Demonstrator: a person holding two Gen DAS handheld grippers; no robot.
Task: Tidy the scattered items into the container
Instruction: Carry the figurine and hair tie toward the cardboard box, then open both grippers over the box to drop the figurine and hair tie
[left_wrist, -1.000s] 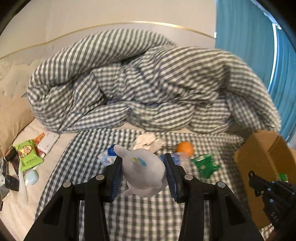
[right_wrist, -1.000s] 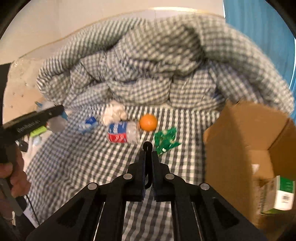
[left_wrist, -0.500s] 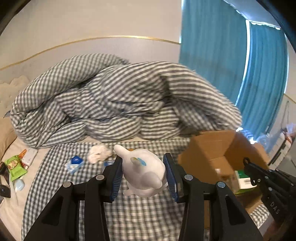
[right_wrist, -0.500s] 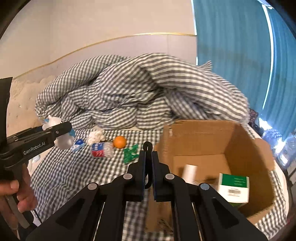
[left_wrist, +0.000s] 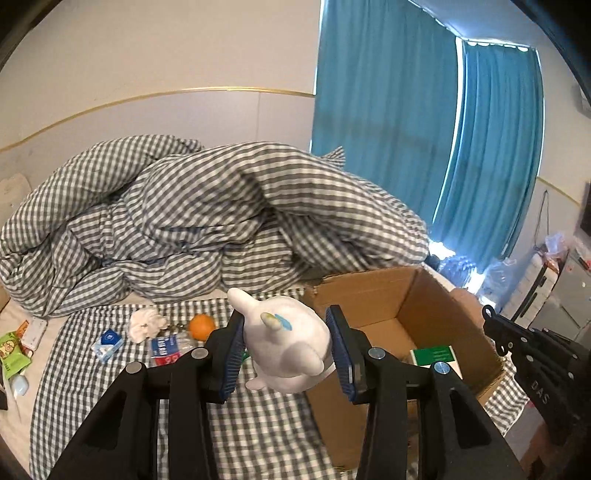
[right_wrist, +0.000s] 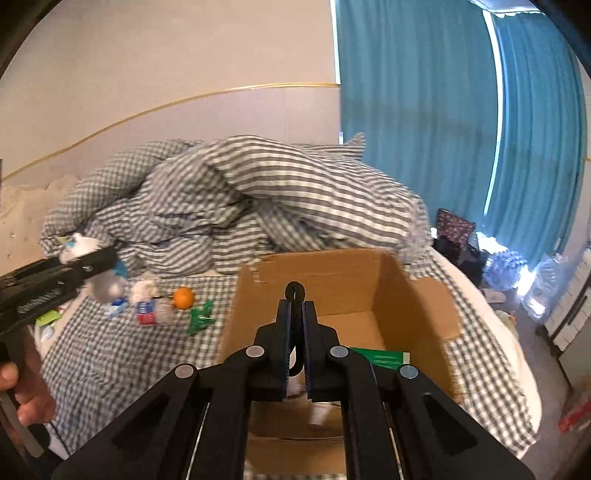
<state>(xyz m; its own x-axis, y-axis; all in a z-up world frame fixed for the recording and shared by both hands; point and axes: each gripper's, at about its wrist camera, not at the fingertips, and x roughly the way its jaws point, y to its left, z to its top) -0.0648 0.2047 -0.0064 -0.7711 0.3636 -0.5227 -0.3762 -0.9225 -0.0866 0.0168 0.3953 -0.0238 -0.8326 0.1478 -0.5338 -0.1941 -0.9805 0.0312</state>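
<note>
While the left claw (left_wrist: 284, 349) squeezes the white toy (left_wrist: 286, 349) at low centre, beside the box (left_wrist: 424, 295), it looks light and smooth; hold its fat middle. The right claw (right_wrist: 295, 350) pinches a black strap (right_wrist: 294, 291).
</note>
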